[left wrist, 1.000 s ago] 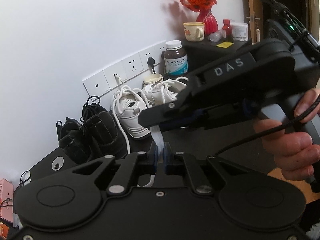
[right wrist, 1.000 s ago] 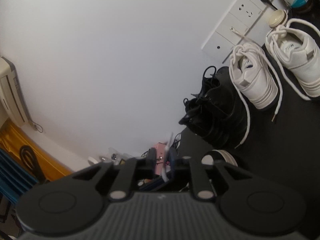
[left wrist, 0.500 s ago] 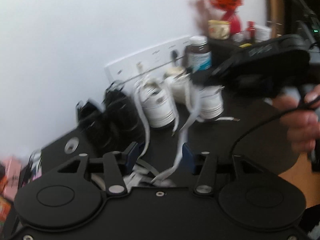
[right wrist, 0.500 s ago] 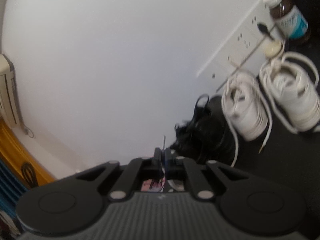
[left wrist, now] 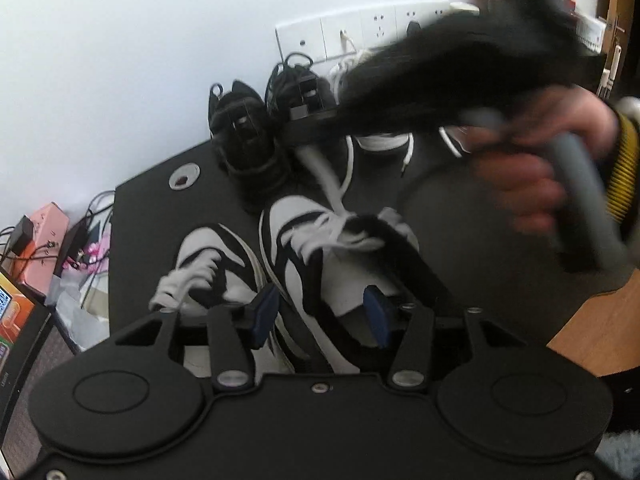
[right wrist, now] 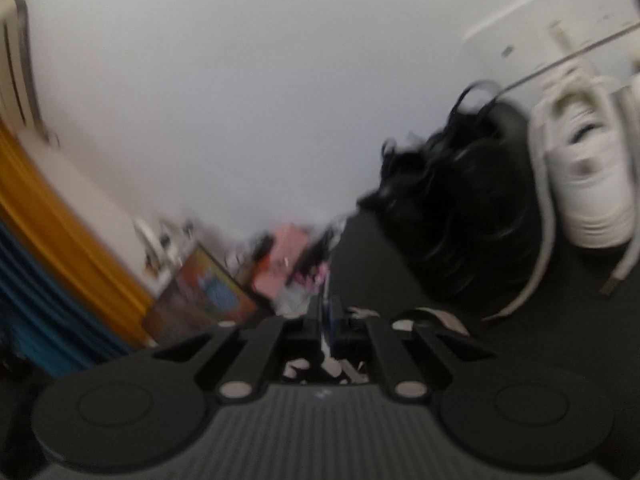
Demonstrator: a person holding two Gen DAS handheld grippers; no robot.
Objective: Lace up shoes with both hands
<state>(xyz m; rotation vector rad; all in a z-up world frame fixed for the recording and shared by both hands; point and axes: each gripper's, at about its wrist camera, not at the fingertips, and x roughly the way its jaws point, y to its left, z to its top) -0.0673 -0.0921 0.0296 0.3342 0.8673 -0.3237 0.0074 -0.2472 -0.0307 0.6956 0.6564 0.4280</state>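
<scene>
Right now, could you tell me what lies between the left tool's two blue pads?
In the left wrist view, the left tool straddles the black-and-white sneaker: the shoe lies beyond and between its open pads, and neither pad presses on it.

The left wrist camera is looking steeply down, close over the black-and-white sneakers (left wrist: 304,264); the right wrist camera is facing the wall more levelly; both are catching the black shoes (left wrist: 256,136).

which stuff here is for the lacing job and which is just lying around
In the job:
- black-and-white shoe
- white lace
- right tool, shut on the lace
- left tool, jaws closing, pressing on nothing

Lying about:
- black shoes
- white sneaker
- wall sockets
- pink box
</scene>
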